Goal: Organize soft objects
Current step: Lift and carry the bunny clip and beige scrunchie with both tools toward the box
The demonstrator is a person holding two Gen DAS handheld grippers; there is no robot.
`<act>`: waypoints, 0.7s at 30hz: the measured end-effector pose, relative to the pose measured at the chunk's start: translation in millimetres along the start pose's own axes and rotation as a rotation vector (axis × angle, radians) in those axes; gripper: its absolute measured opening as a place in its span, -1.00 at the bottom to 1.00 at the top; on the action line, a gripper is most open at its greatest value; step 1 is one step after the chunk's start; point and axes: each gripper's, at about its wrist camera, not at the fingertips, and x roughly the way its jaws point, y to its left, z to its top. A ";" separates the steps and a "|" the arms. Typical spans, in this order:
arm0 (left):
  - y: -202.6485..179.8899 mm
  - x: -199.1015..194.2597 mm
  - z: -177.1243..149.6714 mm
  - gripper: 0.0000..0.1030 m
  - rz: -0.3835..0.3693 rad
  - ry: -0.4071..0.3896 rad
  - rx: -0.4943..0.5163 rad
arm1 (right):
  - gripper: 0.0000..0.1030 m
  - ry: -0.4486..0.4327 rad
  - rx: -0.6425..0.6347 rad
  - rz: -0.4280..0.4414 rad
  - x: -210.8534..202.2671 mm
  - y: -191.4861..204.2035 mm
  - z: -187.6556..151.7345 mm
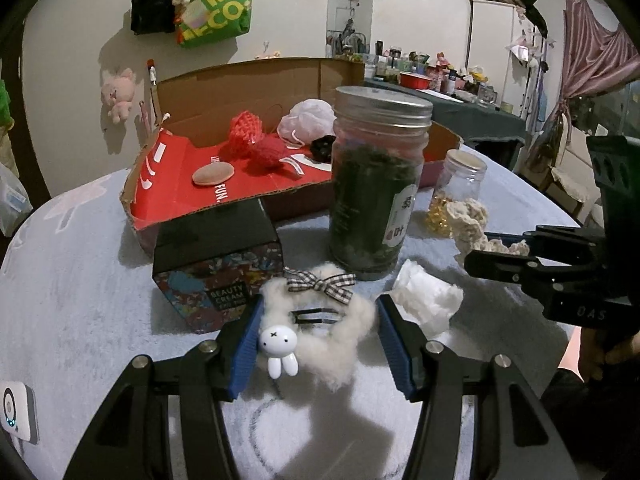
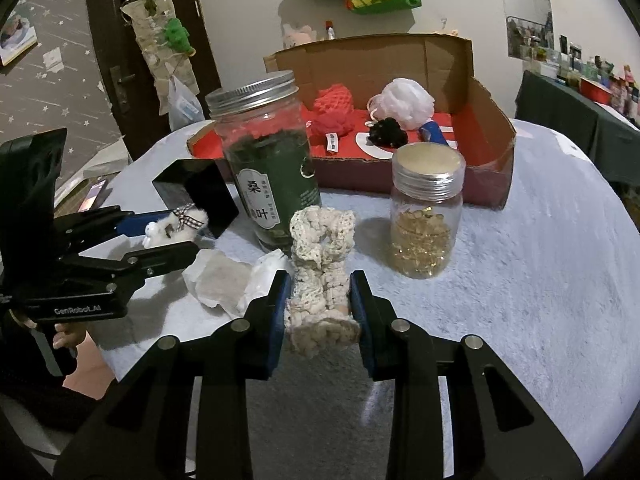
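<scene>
Left wrist view shows the left gripper (image 1: 318,346) closed on a fluffy hair clip (image 1: 320,320), its blue pads pressing the fur at both sides low in the frame; a white rabbit charm (image 1: 278,346) hangs at the clip's left edge and a checked bow (image 1: 320,285) sits on top. In the right wrist view the right gripper (image 2: 320,312) stands narrow, pinching a cream scrunchie (image 2: 320,264) at centre, which rises floppy above the pads. The step in hand looks like carrying both soft things to the box (image 2: 496,152) in the upper middle of each frame, where a red net (image 2: 334,106), a white puff (image 2: 406,102) and a black scrunchie (image 2: 386,132) already lie. To do it well, each grip should hold steady, since fur and yarn compress and can slip. Both loads should go high over the tea jar (image 2: 266,156) and the small jar (image 2: 426,216), which stand between the grippers and the box and could tip if knocked. The jaws should part only once over the red floor, past the box's near wall. The white wads (image 1: 426,302) on the table by the tea jar probably come next.
</scene>
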 end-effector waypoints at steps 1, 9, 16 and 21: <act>0.2 0.0 0.2 0.12 -0.002 -0.001 0.000 | -0.43 0.000 0.001 0.001 -0.2 -0.3 -0.2; 0.0 -3.0 2.5 0.12 -0.001 -0.013 0.009 | -0.43 -0.005 -0.008 -0.002 -0.4 -0.3 0.9; -0.6 -2.1 0.9 0.12 -0.009 -0.006 0.007 | -0.43 0.003 -0.017 -0.005 0.2 1.3 0.1; 6.7 -1.7 -3.3 0.12 -0.003 0.010 -0.016 | -0.43 0.009 -0.006 -0.008 -2.3 -3.3 -1.8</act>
